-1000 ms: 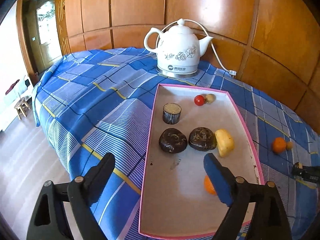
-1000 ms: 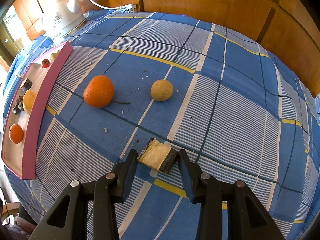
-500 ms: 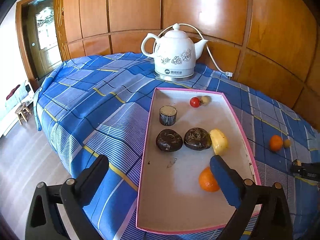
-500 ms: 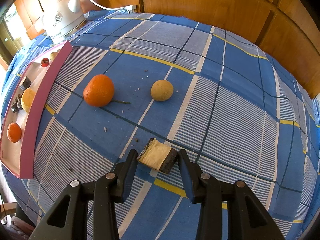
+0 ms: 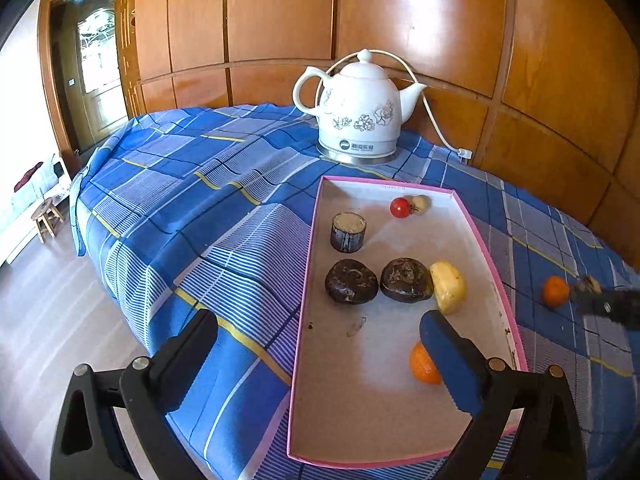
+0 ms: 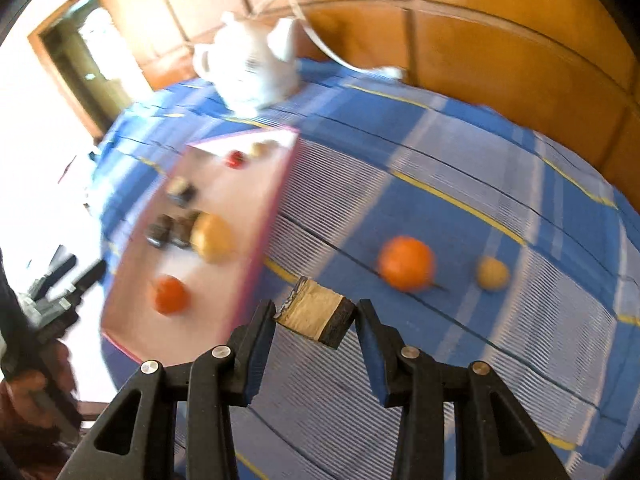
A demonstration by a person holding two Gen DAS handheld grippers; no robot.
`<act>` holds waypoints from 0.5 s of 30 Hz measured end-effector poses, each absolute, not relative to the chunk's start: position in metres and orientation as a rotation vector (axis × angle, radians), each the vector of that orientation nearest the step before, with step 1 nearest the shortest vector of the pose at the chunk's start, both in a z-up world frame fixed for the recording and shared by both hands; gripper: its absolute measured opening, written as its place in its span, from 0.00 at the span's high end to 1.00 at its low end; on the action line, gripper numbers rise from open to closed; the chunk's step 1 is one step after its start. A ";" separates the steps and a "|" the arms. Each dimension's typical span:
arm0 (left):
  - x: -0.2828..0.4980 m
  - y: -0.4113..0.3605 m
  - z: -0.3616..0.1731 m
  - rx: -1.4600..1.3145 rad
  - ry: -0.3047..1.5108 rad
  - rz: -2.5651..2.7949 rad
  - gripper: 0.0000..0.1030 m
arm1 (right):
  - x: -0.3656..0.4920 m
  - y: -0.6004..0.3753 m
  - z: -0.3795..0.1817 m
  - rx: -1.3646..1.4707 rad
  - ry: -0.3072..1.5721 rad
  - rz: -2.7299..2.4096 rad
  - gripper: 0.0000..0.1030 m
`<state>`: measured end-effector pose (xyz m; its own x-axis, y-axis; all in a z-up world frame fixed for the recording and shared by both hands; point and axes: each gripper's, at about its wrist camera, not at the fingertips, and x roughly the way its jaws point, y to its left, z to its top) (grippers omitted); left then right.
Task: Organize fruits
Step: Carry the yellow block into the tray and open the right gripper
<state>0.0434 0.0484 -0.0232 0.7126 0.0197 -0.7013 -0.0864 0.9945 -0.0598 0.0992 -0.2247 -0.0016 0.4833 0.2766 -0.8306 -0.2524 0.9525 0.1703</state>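
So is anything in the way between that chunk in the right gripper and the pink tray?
Nothing visible. The chunk hangs in the right gripper beside the tray's near wall, with bare floor beyond.

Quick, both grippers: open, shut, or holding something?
Left gripper: jaws open wide, just been opening, nothing between them.
Right gripper: shut on the dark-skinned cut chunk.

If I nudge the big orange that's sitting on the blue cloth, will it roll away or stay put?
The big orange looks nearly round, so a nudge would probably set it rolling. The blue cloth is soft fabric, which likely slows it quickly. Its small stem against the cloth may make it wobble off line. It looks firm, so squashing seems unlikely.
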 end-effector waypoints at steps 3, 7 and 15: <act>0.042 0.052 -0.022 -0.094 0.767 0.060 0.01 | 0.116 -0.200 0.002 0.053 1.004 0.363 0.59; 0.042 0.057 -0.023 -0.107 0.770 0.062 0.01 | 0.146 -0.171 0.000 0.092 1.009 0.385 0.59; 0.043 0.067 -0.027 -0.134 0.781 0.068 0.01 | 0.180 -0.137 -0.024 0.079 1.063 0.393 0.56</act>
